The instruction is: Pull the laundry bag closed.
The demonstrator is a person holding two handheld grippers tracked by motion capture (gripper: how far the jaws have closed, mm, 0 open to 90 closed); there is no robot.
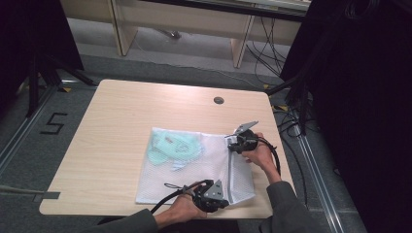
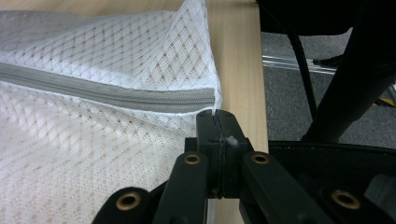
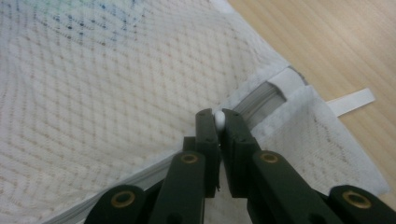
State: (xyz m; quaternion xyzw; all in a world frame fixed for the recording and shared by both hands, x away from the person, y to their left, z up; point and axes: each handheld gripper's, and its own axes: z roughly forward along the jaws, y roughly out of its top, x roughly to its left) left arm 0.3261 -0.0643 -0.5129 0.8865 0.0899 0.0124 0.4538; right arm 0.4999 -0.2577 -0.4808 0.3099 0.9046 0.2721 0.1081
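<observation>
Mesh bag (image 1: 194, 167) pinched by both grippers, right (image 3: 219, 122) seemingly on zipper pull

Around my work: one light wooden table (image 1: 116, 126) with a round dark grommet (image 1: 218, 100); grey floor (image 1: 29, 141) marked with a black "5" (image 1: 53, 123); pale wooden furniture legs (image 1: 124, 34) beyond; black cables (image 1: 267, 46) trailing.

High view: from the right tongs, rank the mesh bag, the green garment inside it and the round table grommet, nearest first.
1. Mesh bag: its zipper edge is at the right tongs.
2. Green garment: inside the bag, toward its left end.
3. Round grommet: on the table's far side.
</observation>
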